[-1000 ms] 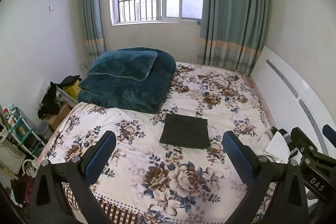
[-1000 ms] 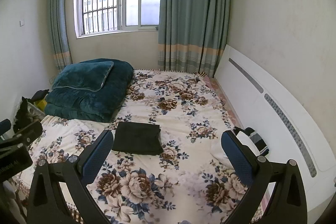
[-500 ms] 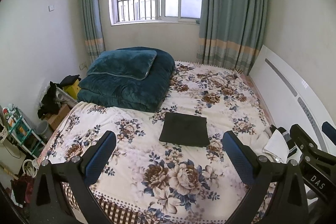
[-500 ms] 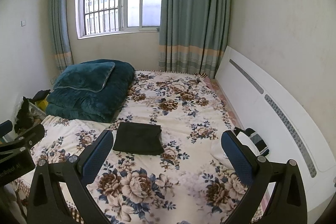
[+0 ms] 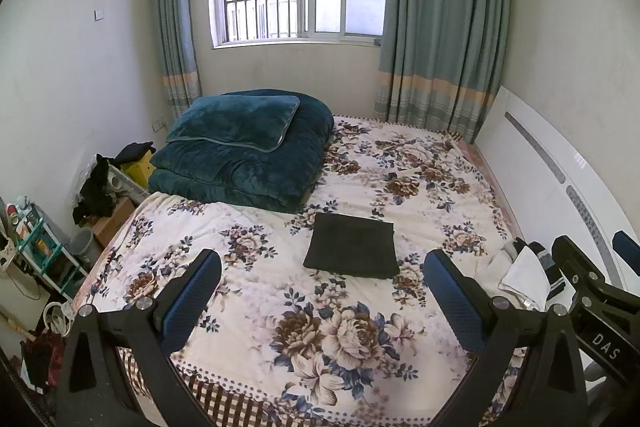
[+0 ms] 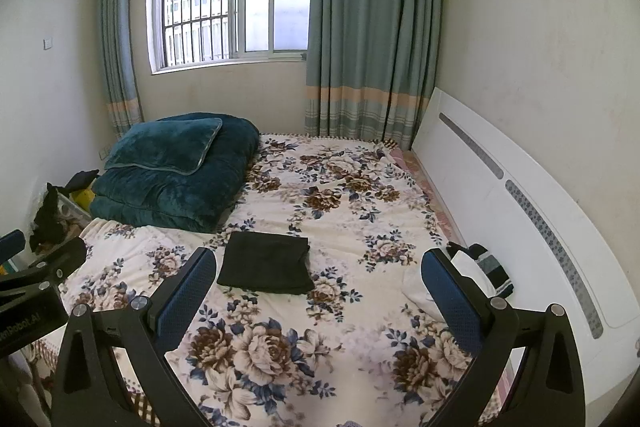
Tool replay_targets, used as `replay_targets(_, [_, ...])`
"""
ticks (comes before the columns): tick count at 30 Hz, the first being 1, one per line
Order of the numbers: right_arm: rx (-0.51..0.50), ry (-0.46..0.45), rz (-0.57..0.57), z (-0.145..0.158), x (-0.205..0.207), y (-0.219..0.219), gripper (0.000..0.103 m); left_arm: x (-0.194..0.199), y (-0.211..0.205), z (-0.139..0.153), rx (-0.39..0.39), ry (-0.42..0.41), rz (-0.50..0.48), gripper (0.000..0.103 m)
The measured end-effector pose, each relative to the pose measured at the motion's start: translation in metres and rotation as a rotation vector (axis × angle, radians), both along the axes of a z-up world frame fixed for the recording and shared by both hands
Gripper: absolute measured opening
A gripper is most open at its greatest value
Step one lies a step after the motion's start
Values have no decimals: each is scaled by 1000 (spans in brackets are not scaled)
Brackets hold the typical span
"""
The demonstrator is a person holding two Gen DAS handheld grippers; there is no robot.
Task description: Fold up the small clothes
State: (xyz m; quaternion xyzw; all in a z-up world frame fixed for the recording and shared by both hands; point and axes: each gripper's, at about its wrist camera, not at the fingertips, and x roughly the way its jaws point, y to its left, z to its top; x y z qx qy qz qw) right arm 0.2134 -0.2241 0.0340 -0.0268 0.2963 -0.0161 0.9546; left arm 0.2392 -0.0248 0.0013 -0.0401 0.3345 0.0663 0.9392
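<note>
A dark garment [image 5: 352, 247] [image 6: 266, 263] lies folded into a flat rectangle on the floral bedspread [image 5: 320, 327] [image 6: 344, 211], near the middle of the bed. A white and dark striped piece of clothing [image 5: 532, 271] [image 6: 480, 267] lies crumpled by the headboard. My left gripper [image 5: 320, 291] hovers open above the near edge of the bed, short of the folded garment. Held back over the near part of the bed, my right gripper [image 6: 318, 287] is open too, with the folded garment ahead on its left. Nothing is between either pair of fingers.
A folded teal quilt with a pillow [image 5: 244, 151] [image 6: 172, 171] fills the far left corner of the bed. The white headboard [image 5: 560, 179] [image 6: 520, 211] runs along the right. Boxes, dark clothes and a shelf [image 5: 36, 251] crowd the floor at left. Window and curtains stand behind.
Both grippers have drawn back and risen slightly, so the bed sits a little lower and farther in view. The folded garment has not moved.
</note>
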Motion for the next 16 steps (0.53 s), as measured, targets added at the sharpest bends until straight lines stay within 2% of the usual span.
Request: replay_targets(16, [7,-3,13,3,-2,9,103,-6,2,0,-1,0,2,103])
